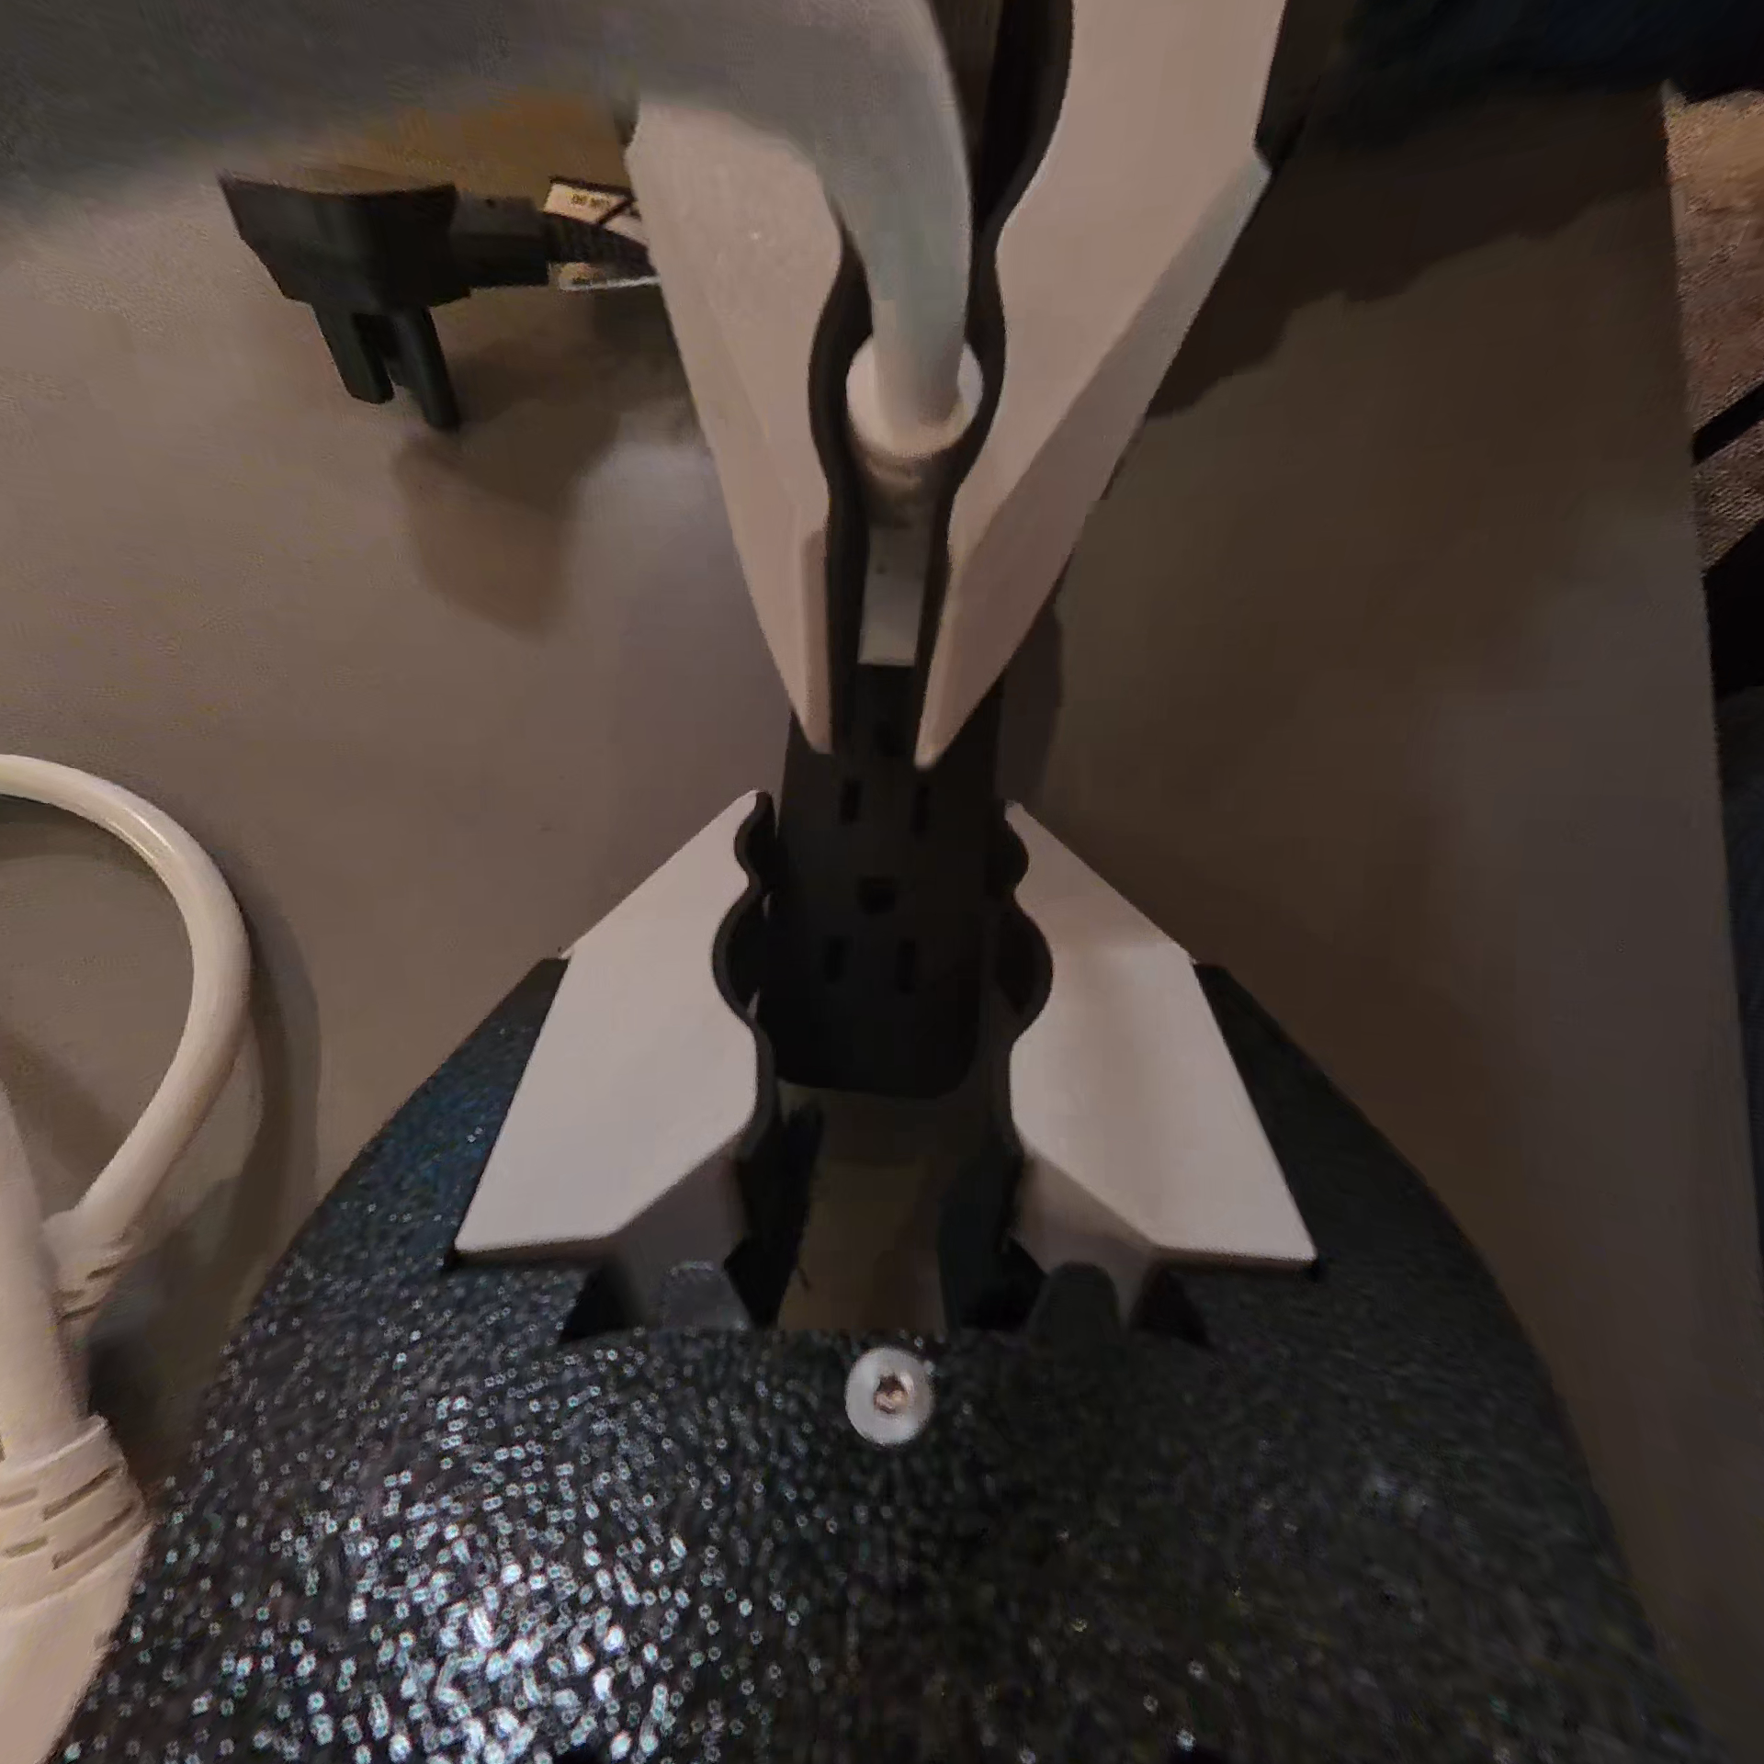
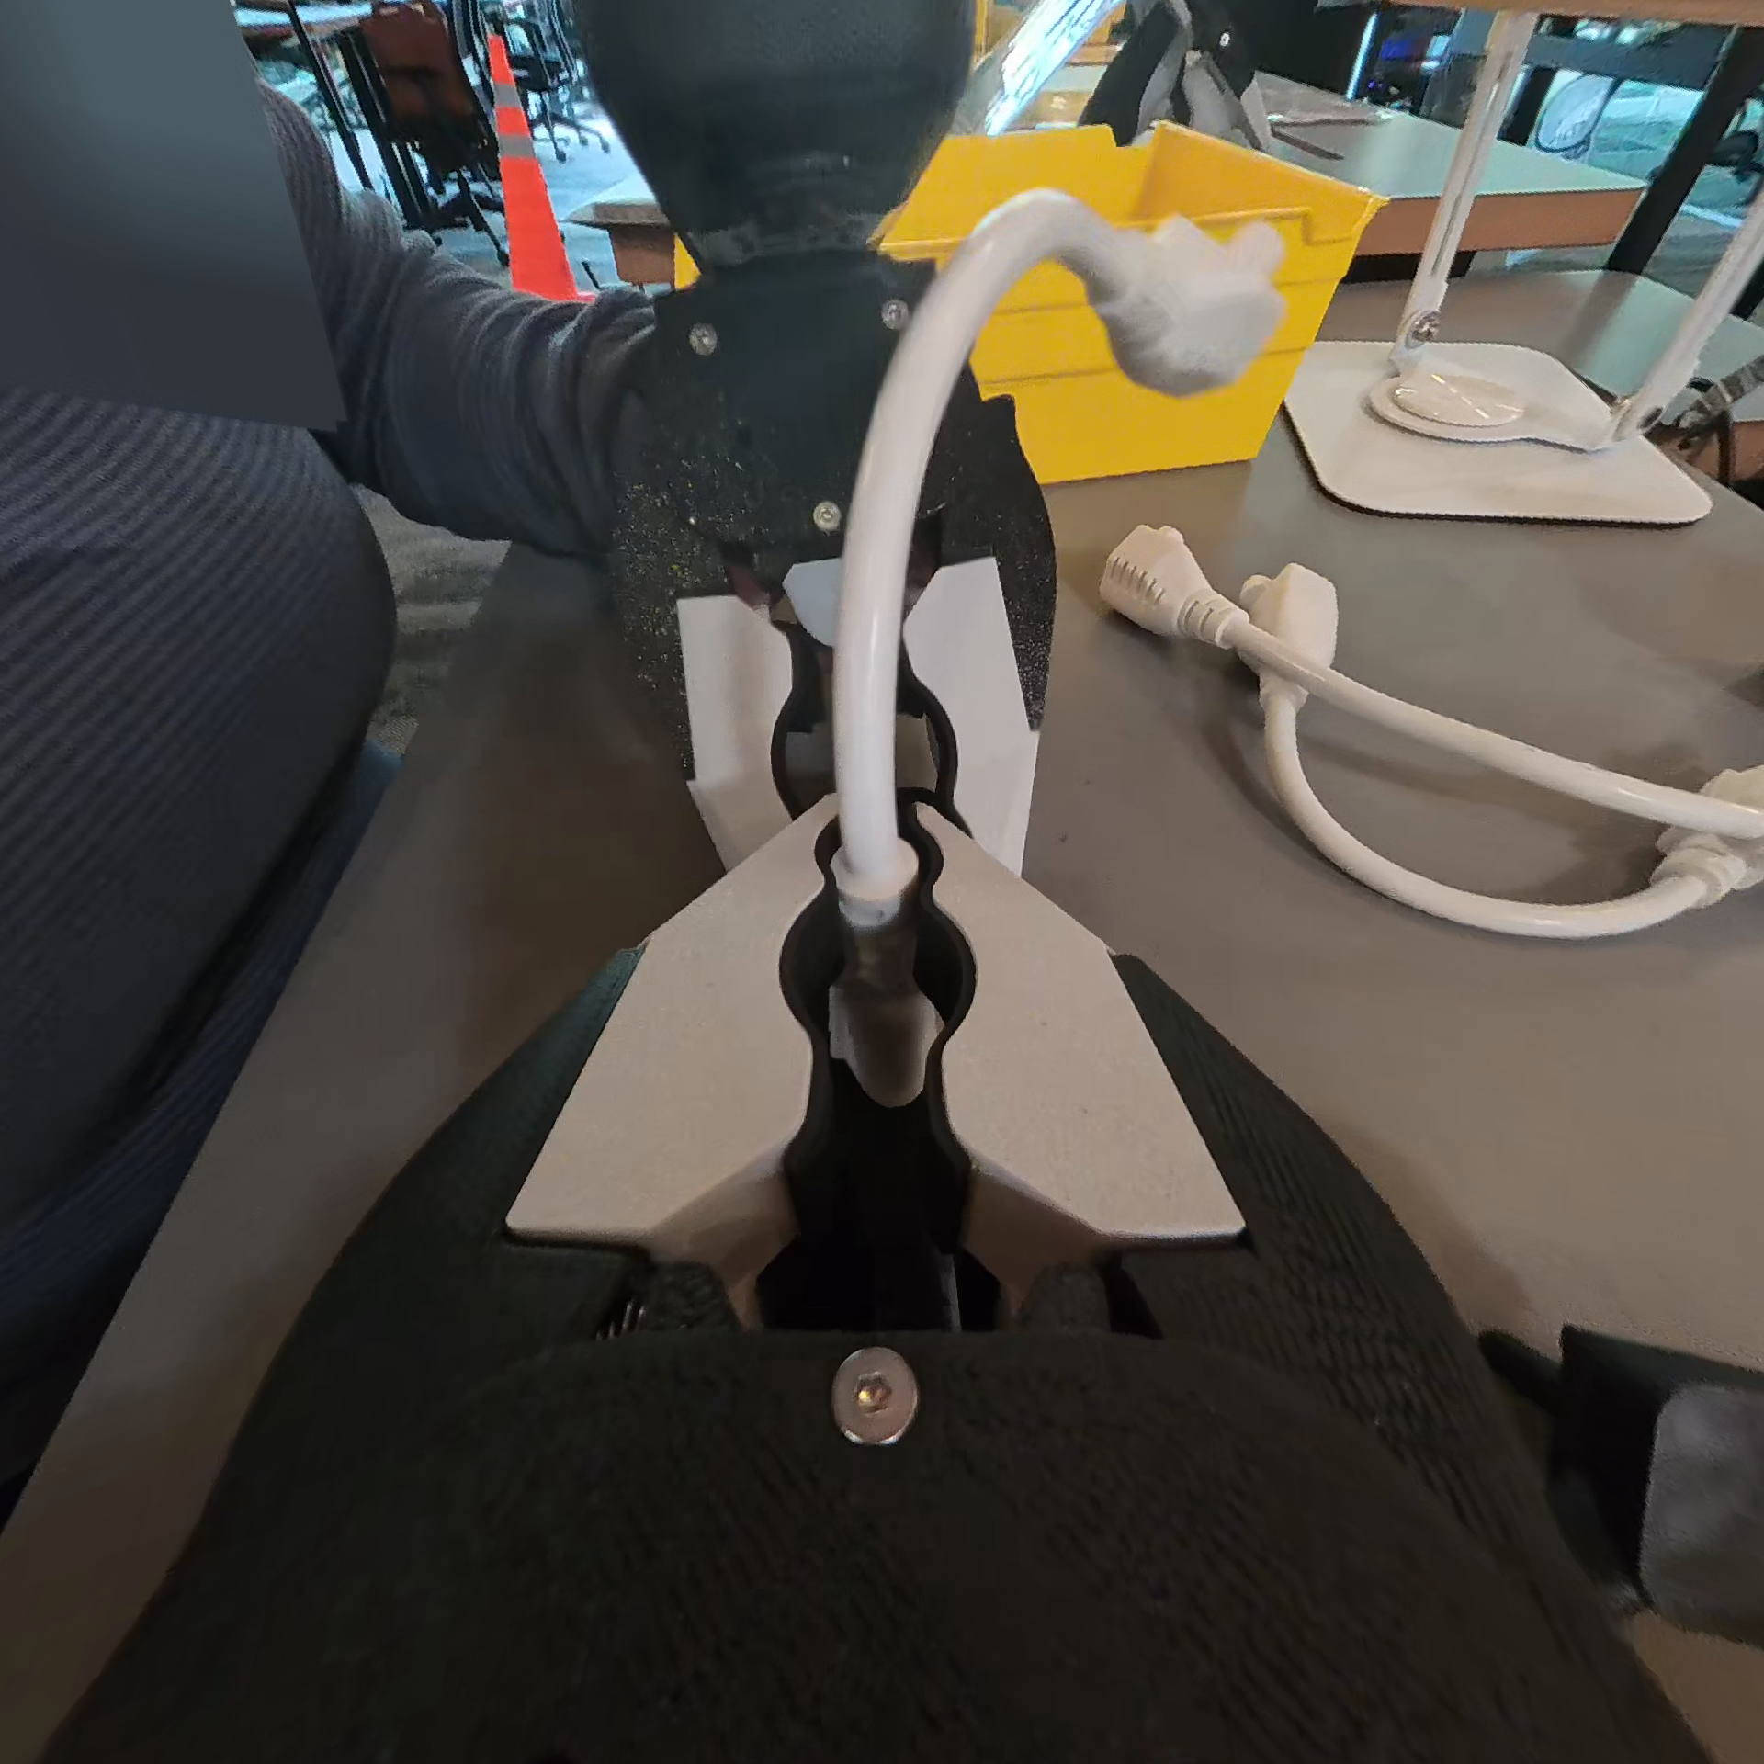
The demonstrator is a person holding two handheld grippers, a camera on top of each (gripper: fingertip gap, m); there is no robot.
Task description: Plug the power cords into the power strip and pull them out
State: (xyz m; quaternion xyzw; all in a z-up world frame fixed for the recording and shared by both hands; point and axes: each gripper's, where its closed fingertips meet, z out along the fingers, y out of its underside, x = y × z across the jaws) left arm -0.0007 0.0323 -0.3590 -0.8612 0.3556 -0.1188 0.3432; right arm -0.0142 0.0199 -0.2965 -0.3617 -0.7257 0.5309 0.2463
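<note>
Left gripper (image 1: pixel 883 916) clamps black power strip (image 1: pixel 873 964); right gripper (image 2: pixel 873 964) pinches white plug (image 2: pixel 873 993).

A: What colours do the tools show?
B: The left gripper (image 1: pixel 883 878) has pale white fingers (image 1: pixel 630 1079) with black wavy linings on a speckled black body, and it grips a matte black power strip (image 1: pixel 873 964).
A: And the other?
B: The right gripper (image 2: pixel 883 888) is white-fingered and black, around a glossy white cord (image 2: pixel 864 592).
A: Behind them?
B: A bright yellow plastic bin (image 2: pixel 1145 325), an orange cone with a grey band (image 2: pixel 525 191), a grey tabletop (image 2: pixel 1336 1098), and a dark ribbed sleeve (image 2: pixel 449 382).
</note>
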